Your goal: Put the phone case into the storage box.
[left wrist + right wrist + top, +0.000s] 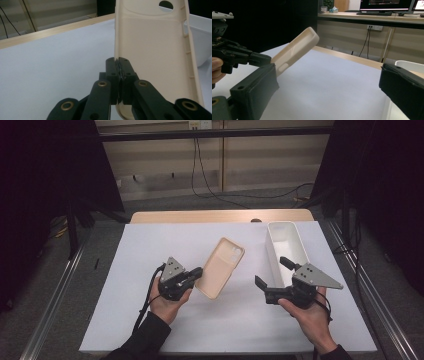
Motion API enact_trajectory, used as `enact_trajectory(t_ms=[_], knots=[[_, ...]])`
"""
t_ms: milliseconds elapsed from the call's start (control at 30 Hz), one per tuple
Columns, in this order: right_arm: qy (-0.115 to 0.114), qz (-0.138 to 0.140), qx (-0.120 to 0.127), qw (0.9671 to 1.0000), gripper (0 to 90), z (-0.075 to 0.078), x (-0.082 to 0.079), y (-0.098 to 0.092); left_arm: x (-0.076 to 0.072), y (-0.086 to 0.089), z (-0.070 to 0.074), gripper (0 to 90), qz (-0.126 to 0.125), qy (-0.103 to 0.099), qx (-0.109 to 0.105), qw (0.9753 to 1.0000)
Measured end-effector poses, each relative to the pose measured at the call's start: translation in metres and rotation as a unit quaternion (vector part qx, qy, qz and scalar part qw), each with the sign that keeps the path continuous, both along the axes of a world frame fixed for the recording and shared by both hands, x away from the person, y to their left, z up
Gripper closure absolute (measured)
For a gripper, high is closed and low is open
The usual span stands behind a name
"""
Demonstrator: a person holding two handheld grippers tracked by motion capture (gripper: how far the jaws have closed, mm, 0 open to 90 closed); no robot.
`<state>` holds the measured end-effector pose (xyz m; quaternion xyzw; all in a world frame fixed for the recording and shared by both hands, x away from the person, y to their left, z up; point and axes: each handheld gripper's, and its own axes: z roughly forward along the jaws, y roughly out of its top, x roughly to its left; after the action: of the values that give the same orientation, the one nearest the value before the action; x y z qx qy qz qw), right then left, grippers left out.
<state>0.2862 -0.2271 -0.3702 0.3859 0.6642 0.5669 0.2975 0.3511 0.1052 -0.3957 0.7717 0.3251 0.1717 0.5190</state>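
Observation:
A cream phone case [221, 266] is held up off the white table sheet, tilted up and away to the right. My left gripper [198, 274] is shut on the case's near left edge; in the left gripper view the jaws pinch the case [155, 50] rim at the gripper tips [120, 65], with the case's hollow inside and its camera cutout facing me. My right gripper [272, 274] stands open to the right of the case, nothing between its jaws. From the right gripper view the case [295, 48] rises slantwise from the left gripper [265, 60].
A white oblong bin [286, 251] stands on the sheet at the right, just beyond my right gripper. The wooden table edge [220, 216] runs along the back. Cables hang on the floor behind the table.

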Motion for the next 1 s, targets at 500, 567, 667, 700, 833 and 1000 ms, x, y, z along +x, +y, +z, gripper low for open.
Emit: enact_trajectory(t_ms=[500,567,667,700,833,1000], knots=[[0.025,0.009,0.013,0.9996,2.1,0.002,0.017,0.012,0.001,-0.004,-0.002,87.8,-0.004,0.004,0.002,1.0000],[0.025,0.009,0.015,0.9995,2.1,0.003,0.020,0.014,0.001,-0.004,-0.002,87.8,-0.004,0.002,0.003,1.0000],[0.026,0.010,0.016,0.9995,2.2,0.005,0.023,0.017,0.001,-0.005,-0.002,87.8,-0.003,0.001,0.002,1.0000],[0.028,0.010,0.015,0.9994,2.4,0.006,0.024,0.019,0.001,-0.005,-0.002,87.8,-0.004,0.001,0.002,1.0000],[0.032,0.017,0.008,0.9993,3.8,0.008,0.029,0.026,0.001,-0.006,-0.002,87.8,-0.003,0.000,0.001,1.0000],[0.033,0.016,0.011,0.9993,7.3,0.009,0.037,0.030,0.003,-0.006,-0.003,87.8,0.002,-0.002,0.002,1.0000]])
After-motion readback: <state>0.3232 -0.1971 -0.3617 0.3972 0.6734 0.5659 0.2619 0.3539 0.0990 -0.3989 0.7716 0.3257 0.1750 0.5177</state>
